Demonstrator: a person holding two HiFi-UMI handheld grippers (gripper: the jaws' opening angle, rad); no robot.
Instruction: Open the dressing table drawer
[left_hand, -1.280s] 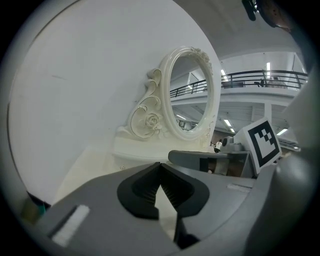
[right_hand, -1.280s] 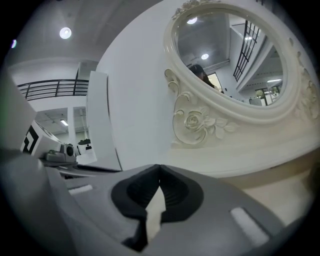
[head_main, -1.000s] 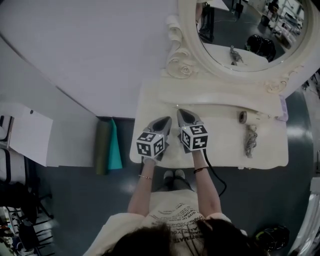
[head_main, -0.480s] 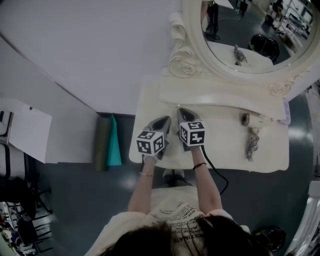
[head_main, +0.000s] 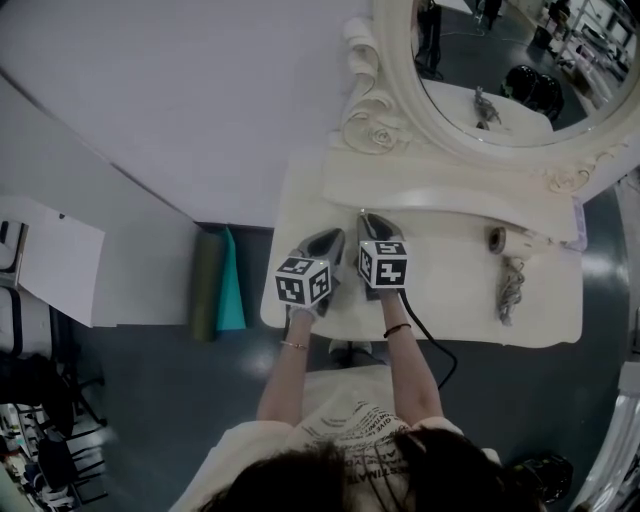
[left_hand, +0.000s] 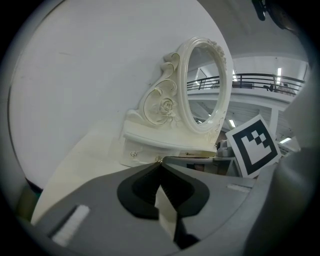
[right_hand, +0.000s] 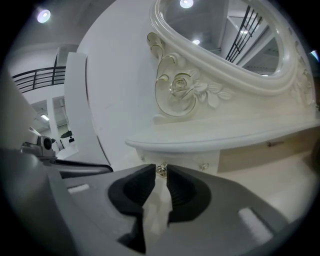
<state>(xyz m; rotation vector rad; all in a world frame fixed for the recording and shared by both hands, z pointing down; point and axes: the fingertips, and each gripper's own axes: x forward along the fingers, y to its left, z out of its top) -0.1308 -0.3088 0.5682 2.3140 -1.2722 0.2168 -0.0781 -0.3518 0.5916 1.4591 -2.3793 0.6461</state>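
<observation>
Just short of the small drawer (right_hand: 182, 159), the left gripper (left_hand: 160, 164) is clenched on nothing, while beside it the right gripper (right_hand: 161, 168) has just been parting its jaws, released, before the drawer's knob (right_hand: 161, 171), with the oval mirror (right_hand: 225, 35) rising beyond.

Dim, even light; fisheye bending and dark corners at edges.
</observation>
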